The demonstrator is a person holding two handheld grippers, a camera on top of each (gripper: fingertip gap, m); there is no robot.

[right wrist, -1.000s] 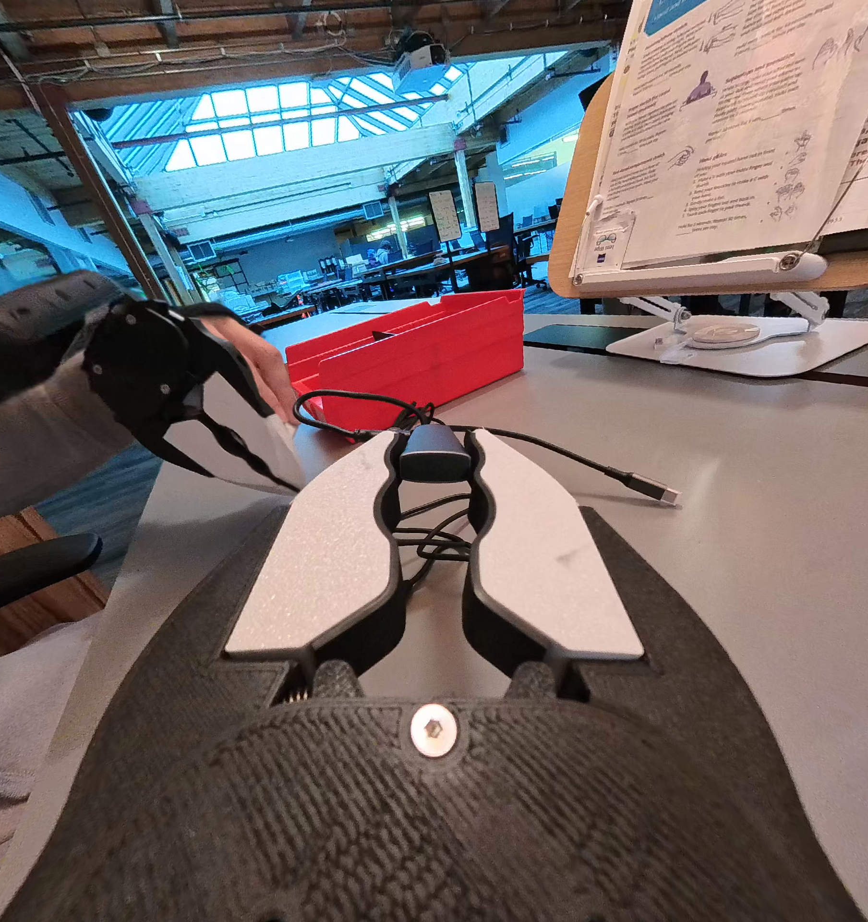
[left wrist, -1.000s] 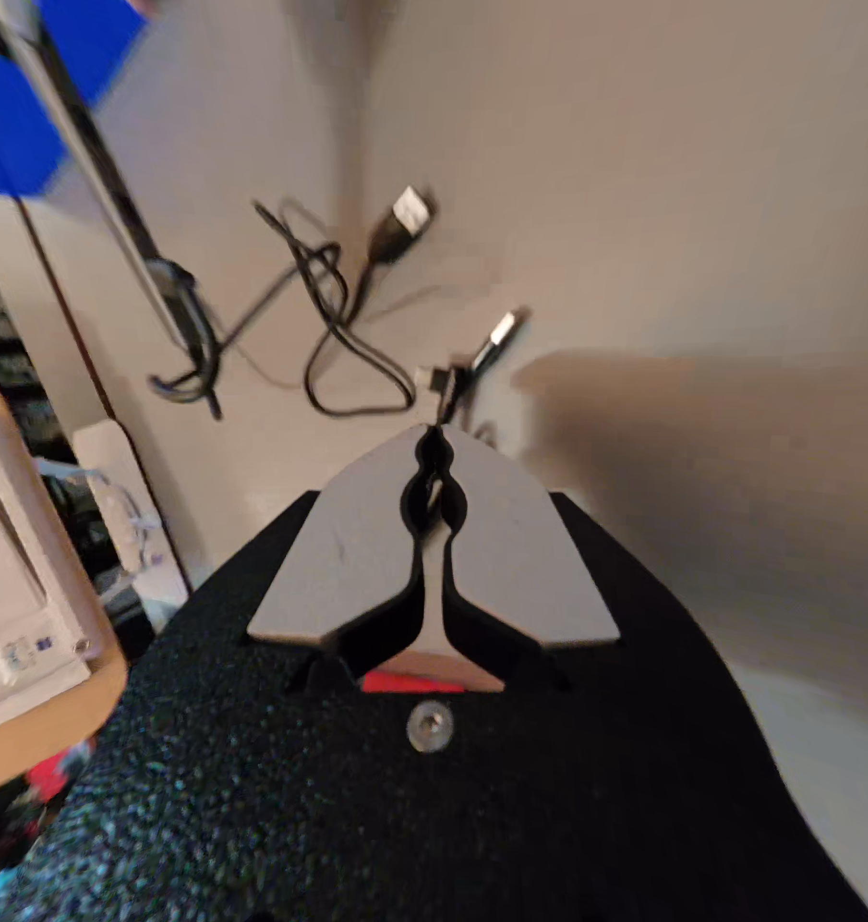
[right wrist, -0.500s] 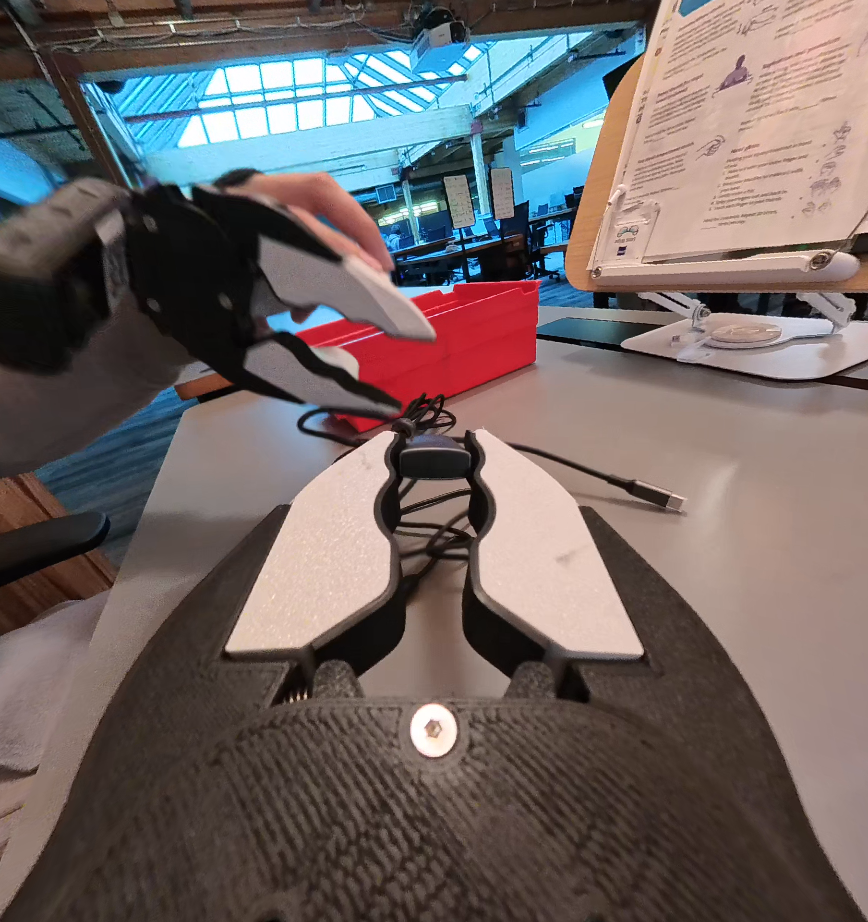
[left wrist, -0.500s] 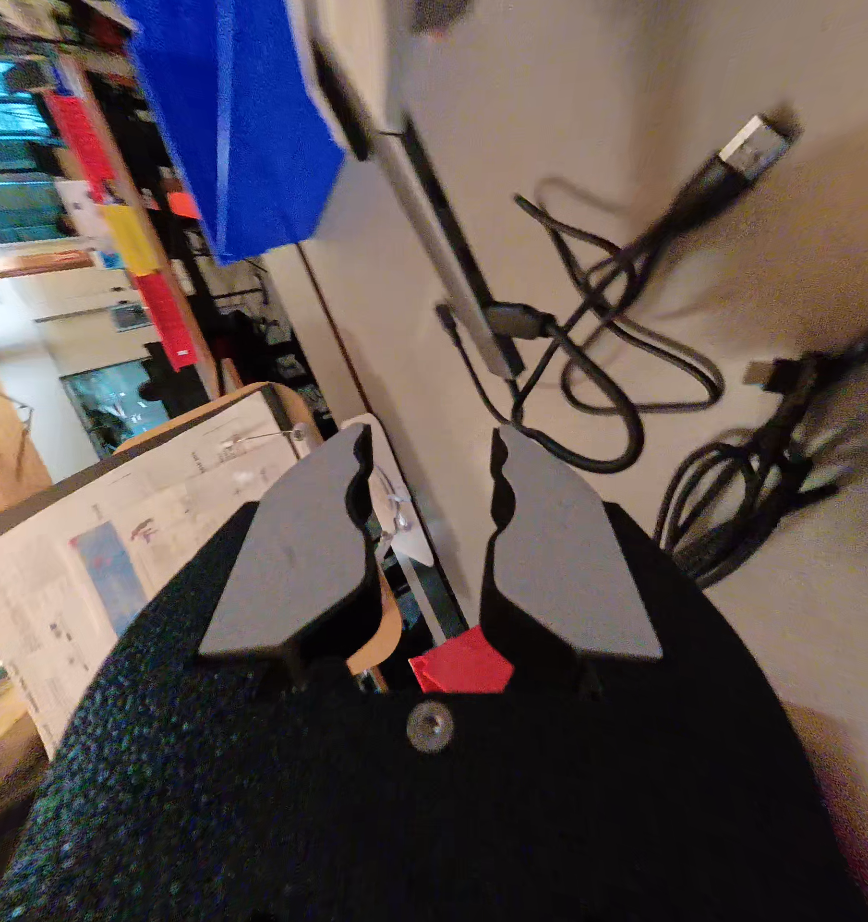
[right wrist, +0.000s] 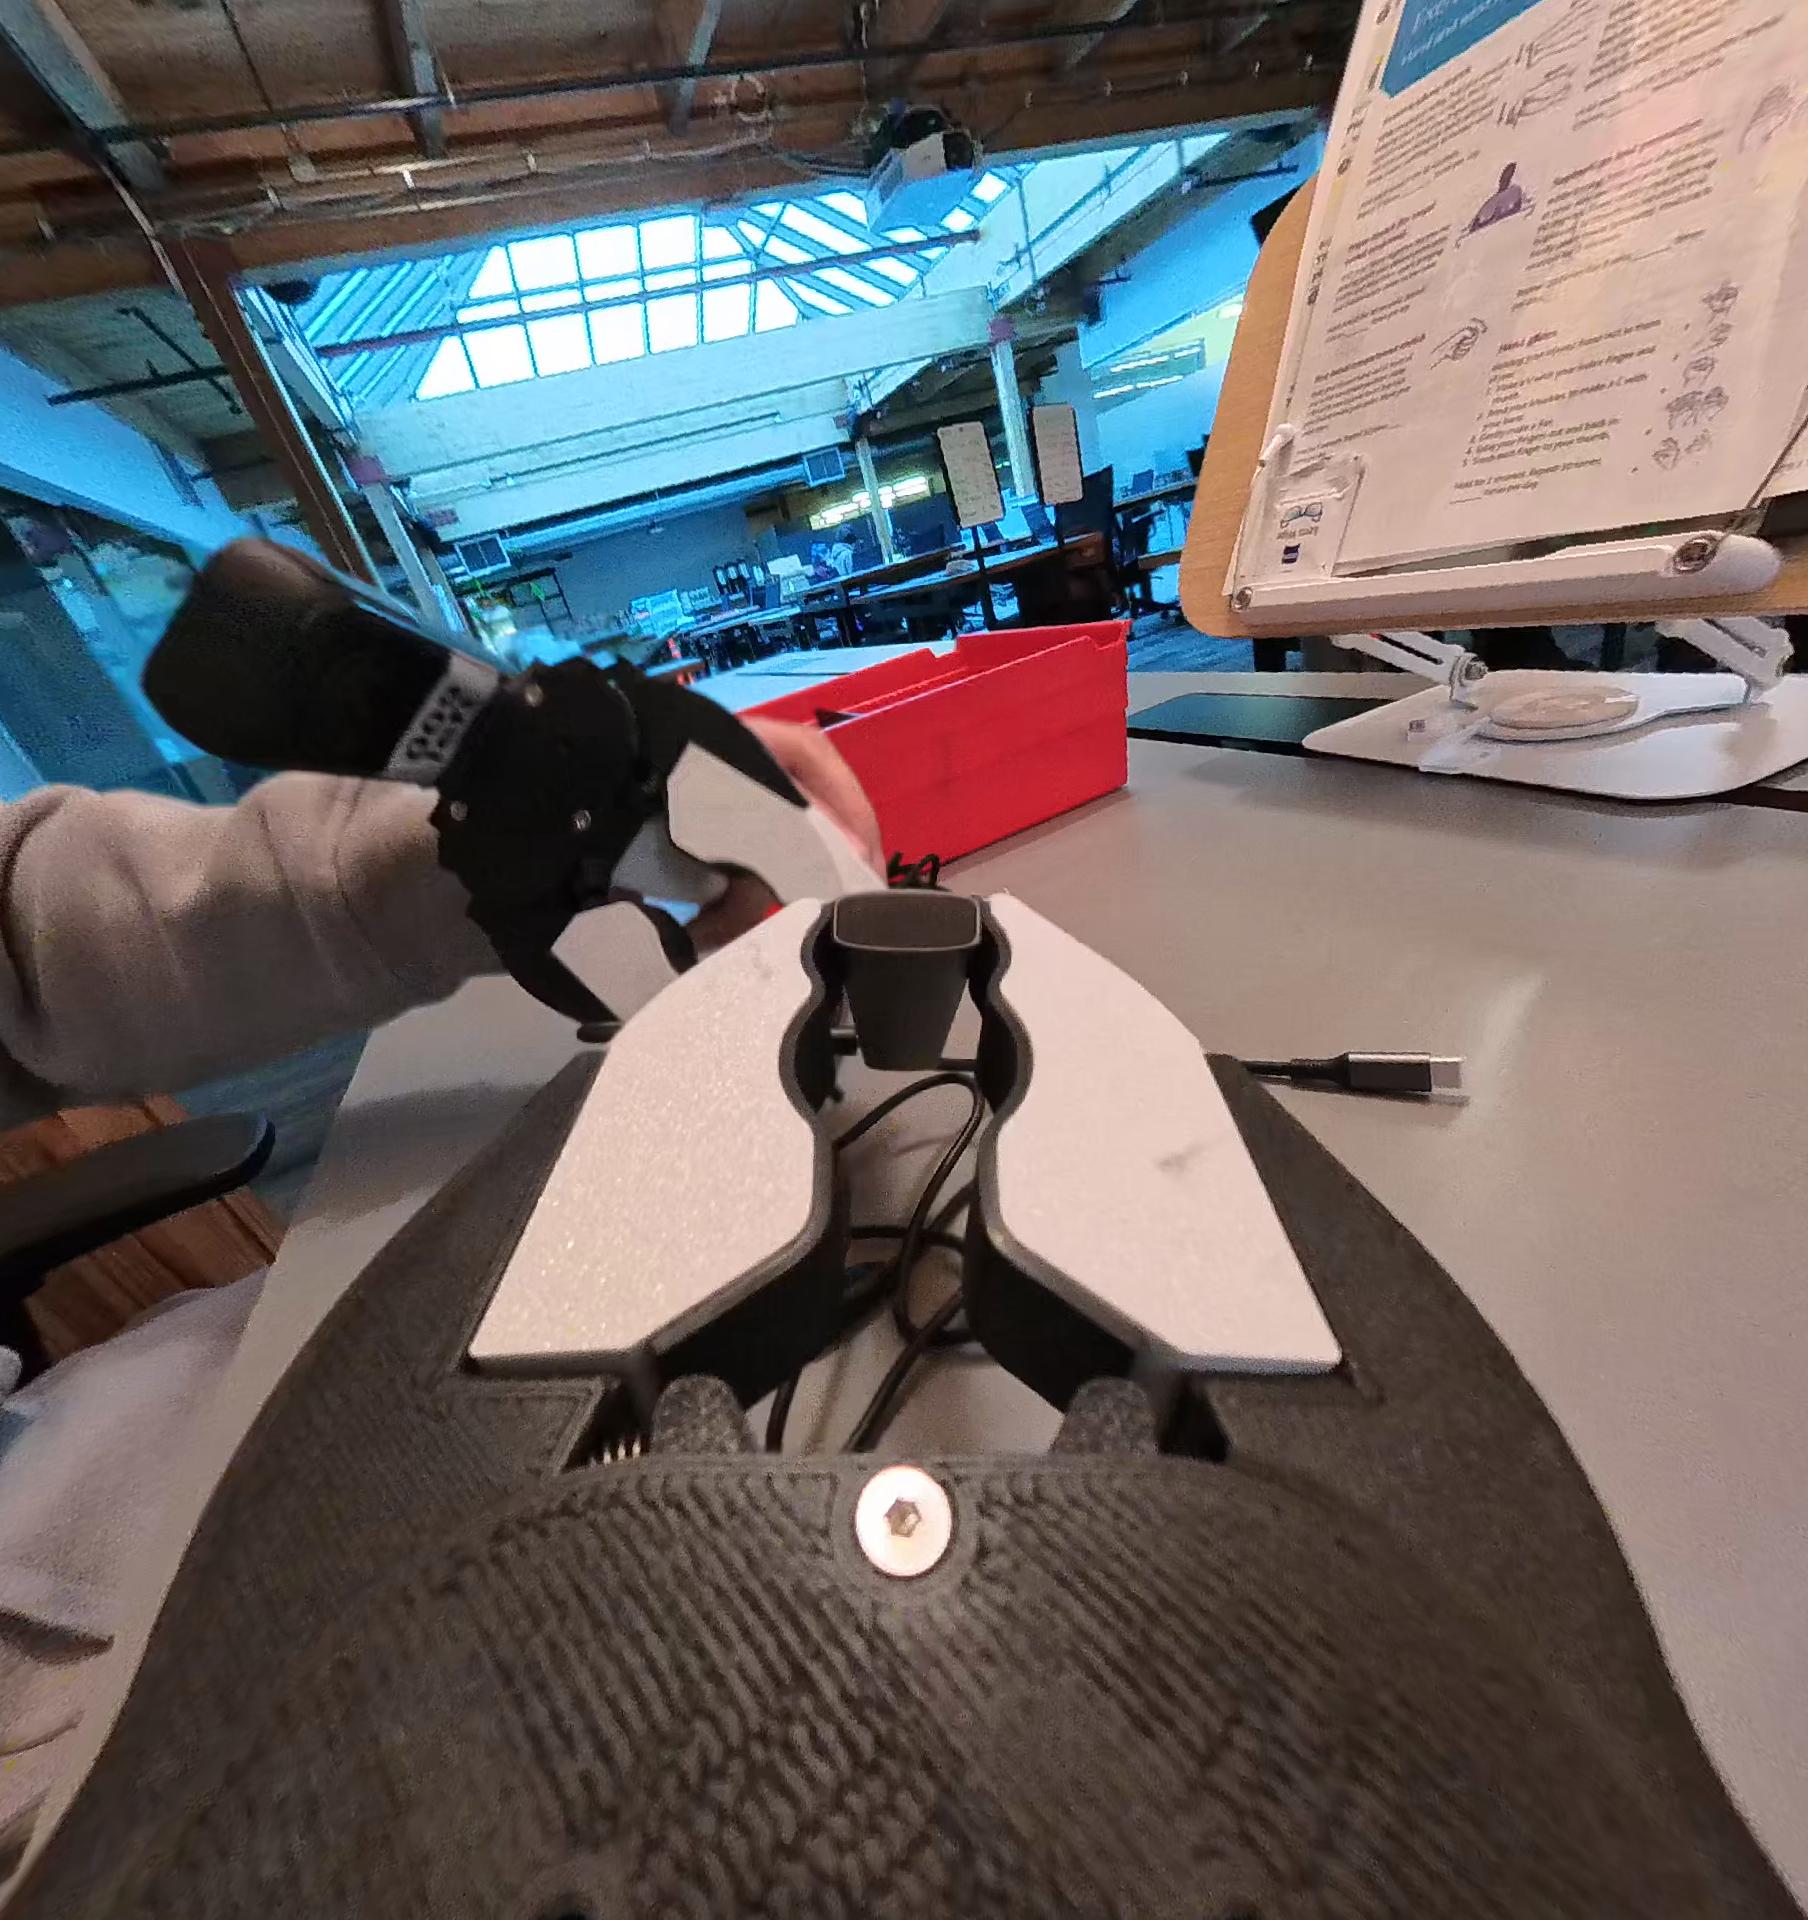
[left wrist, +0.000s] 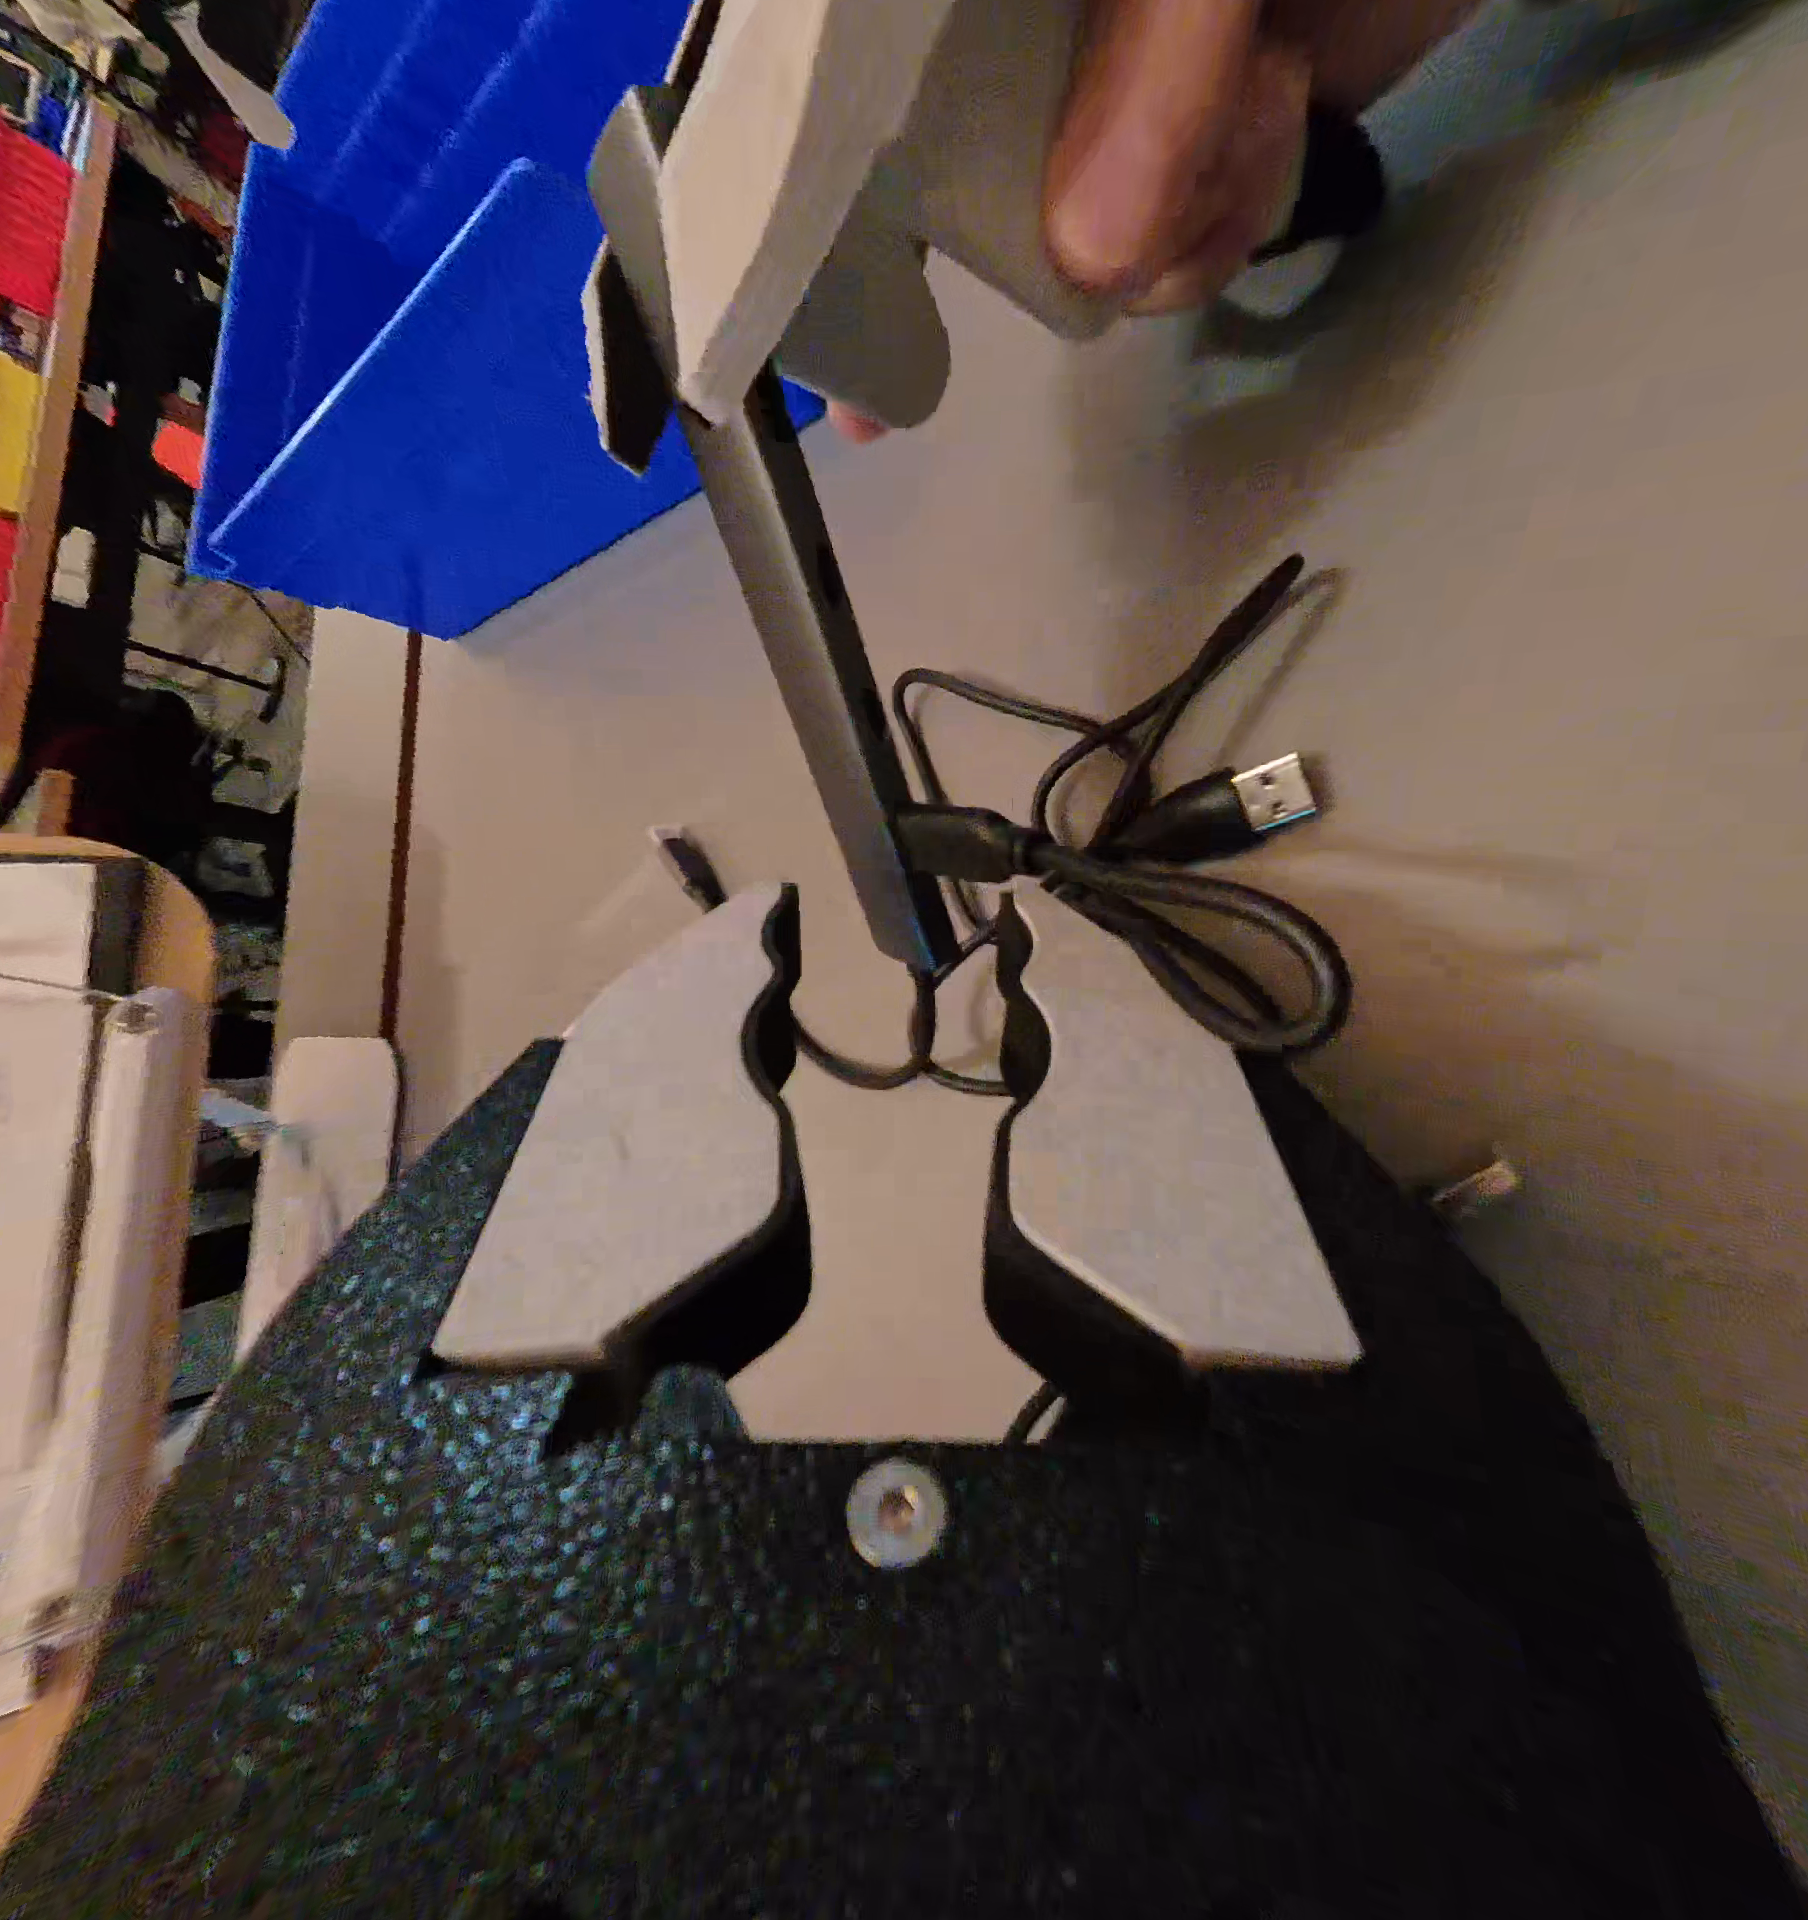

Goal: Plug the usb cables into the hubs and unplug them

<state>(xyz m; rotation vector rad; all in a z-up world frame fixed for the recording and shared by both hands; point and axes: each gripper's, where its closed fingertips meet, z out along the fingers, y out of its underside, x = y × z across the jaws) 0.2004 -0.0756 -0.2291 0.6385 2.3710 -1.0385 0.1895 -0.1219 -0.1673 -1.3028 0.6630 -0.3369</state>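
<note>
A slim grey USB hub [left wrist: 796, 644] runs slanted across the left wrist view. A black USB cable [left wrist: 957, 840] is plugged into its side near the lower end. My right gripper [right wrist: 900, 914] is shut on the hub's dark end [right wrist: 900, 977]; in the left wrist view it [left wrist: 671, 343] holds the hub's far end. My left gripper [left wrist: 895, 914] is open, with the hub's near end between its fingertips, not clamped. It shows blurred in the right wrist view [right wrist: 713, 914]. A loose USB-A plug [left wrist: 1274, 795] lies beside the coiled cable.
A blue bin [left wrist: 412, 416] stands beyond the hub. A red bin [right wrist: 962, 727] stands at the table's far side. A document stand [right wrist: 1554, 727] is at the right. A loose USB-C plug [right wrist: 1399, 1070] lies on the grey table [right wrist: 1502, 1247]. Spacing between my two grippers at the tips: around 8 cm.
My left gripper opened and swung from the loose cables to the hub's near end. My right gripper tilted the hub more upright while staying shut on it.
</note>
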